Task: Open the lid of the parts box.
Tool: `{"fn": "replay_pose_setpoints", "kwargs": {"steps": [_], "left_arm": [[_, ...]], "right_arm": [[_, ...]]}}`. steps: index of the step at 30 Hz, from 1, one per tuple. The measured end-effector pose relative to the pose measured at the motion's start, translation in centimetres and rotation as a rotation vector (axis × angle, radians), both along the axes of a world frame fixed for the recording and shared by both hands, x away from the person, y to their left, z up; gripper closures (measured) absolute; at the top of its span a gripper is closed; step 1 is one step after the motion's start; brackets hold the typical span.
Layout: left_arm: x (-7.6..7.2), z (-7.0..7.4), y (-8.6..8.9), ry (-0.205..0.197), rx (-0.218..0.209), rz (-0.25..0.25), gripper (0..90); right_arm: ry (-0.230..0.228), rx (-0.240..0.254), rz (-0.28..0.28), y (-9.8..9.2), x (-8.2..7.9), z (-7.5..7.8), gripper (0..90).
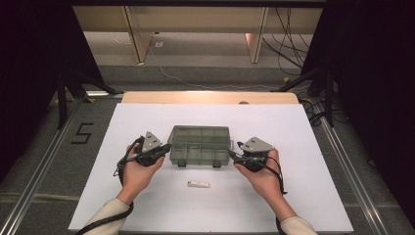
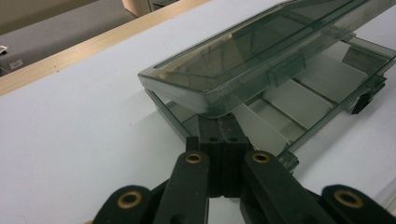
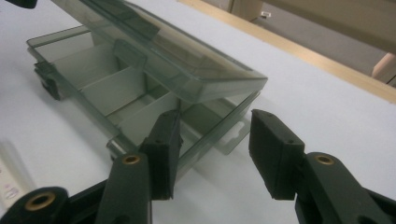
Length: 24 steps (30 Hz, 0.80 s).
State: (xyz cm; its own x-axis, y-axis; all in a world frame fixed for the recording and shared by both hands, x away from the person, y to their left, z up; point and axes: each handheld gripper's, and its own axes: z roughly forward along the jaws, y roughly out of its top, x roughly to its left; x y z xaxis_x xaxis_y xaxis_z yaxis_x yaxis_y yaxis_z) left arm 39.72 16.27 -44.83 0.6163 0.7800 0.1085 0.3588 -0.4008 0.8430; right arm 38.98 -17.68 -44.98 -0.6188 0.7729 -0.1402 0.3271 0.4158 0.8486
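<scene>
Here, one compartment box [image 1: 199, 145]: left hand-held gripper [image 1: 157, 153] closed under its lid, right hand-held gripper [image 1: 234, 155] agape.

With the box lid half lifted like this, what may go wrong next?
1. The lid seems propped only on the shut left gripper; it may slip off and drop shut.
2. The right gripper is open, one jaw inside the organizer box, so the light box may slide.
</scene>
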Motion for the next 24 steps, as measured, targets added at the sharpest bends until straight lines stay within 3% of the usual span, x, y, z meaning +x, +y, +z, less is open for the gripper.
{"fn": "replay_pose_setpoints", "kwargs": {"steps": [6,8,9,11,15,17,24], "left_arm": [[0.1,-0.2,-0.1,-0.005,-0.005,-0.007,82.3],[0.2,-0.3,-0.2,-0.039,-0.007,0.021,75.0],[0.2,-0.3,-0.2,-0.039,-0.007,0.021,73.5],[0.2,-0.2,-0.1,-0.086,0.001,0.028,72.0],[0.1,0.1,-0.4,-0.111,0.010,0.068,72.3],[0.5,0.3,-0.6,-0.148,0.019,0.060,73.7],[0.8,0.6,-0.9,-0.197,0.036,0.072,77.9]], "right_arm": [[-0.065,0.016,-0.019,0.4,0.4,0.3,54.8],[-0.074,0.024,-0.024,0.5,0.5,0.4,55.6],[-0.074,0.024,-0.024,0.5,0.5,0.4,55.6],[-0.088,0.028,-0.029,0.7,0.6,0.5,56.3],[-0.112,0.030,-0.038,0.9,0.8,0.6,58.1],[-0.116,0.032,-0.037,1.0,0.8,0.8,59.2],[-0.155,0.040,-0.053,1.2,1.3,1.2,65.1]]}}
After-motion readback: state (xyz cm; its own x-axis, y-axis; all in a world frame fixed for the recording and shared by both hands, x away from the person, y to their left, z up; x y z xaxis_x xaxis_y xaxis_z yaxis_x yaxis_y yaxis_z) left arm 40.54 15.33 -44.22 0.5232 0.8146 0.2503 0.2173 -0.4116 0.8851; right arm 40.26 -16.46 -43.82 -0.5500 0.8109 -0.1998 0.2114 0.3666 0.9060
